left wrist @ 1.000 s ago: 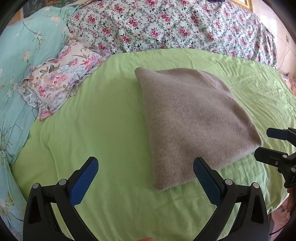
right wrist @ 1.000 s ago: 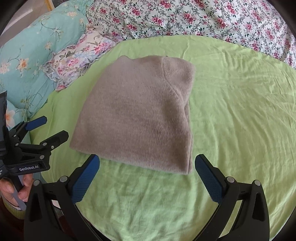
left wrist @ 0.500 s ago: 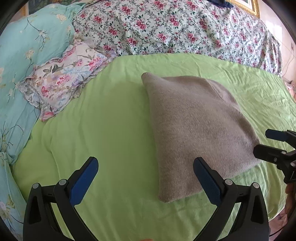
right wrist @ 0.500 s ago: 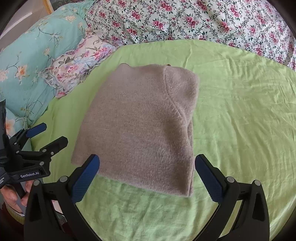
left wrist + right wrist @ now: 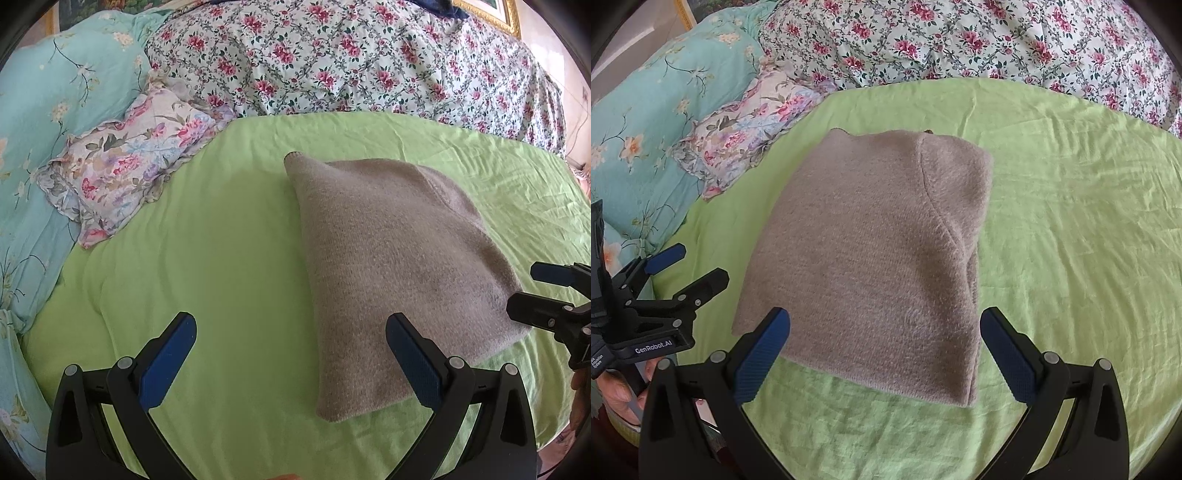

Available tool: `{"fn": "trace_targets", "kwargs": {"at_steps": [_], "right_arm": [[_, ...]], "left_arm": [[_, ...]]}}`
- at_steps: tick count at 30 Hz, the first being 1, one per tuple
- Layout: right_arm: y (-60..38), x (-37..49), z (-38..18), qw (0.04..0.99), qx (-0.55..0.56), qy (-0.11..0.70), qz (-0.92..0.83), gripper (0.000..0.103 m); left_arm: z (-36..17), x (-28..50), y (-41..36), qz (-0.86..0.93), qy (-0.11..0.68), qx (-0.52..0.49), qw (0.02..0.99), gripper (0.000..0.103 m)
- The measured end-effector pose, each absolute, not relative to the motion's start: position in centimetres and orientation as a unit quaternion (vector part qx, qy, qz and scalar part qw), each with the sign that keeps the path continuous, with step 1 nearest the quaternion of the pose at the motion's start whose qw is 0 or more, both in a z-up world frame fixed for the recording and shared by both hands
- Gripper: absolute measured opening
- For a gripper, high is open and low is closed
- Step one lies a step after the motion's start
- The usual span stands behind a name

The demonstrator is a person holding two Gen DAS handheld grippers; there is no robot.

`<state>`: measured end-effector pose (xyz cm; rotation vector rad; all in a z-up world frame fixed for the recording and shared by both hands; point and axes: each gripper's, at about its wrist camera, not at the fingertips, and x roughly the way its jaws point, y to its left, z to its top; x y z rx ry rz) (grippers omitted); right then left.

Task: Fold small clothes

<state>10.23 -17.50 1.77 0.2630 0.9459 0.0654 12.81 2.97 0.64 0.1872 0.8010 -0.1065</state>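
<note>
A grey-brown knit sweater (image 5: 391, 258) lies folded into a thick rectangle on the green sheet (image 5: 221, 258); it also shows in the right wrist view (image 5: 871, 258). My left gripper (image 5: 291, 343) is open and empty, above the sheet just left of the sweater's near corner. My right gripper (image 5: 884, 339) is open and empty, hovering over the sweater's near edge. Each gripper shows in the other's view, the right one (image 5: 535, 291) by the sweater's right corner and the left one (image 5: 687, 266) by its left corner.
A floral pillow (image 5: 129, 166) and a turquoise quilt (image 5: 48, 122) lie to the left. A rose-patterned quilt (image 5: 351, 62) runs along the back. The green sheet's edge curves around the right (image 5: 1126, 258).
Both grippers have pulled back and tilted down a little, so the sweater sits lower and nearer in both views. The sweater has not moved.
</note>
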Motion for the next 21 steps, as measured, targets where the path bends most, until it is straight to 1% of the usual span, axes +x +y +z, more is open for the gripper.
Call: {"fn": "trace_targets", "kwargs": {"at_steps": [21], "right_arm": [[-18.12, 10.74, 1.36, 0.882, 0.132, 0.452, 0.031, 0.103]], "left_arm": [[0.15, 13.29, 2.19, -0.048, 0.391, 0.094, 0.914, 0.103]]}}
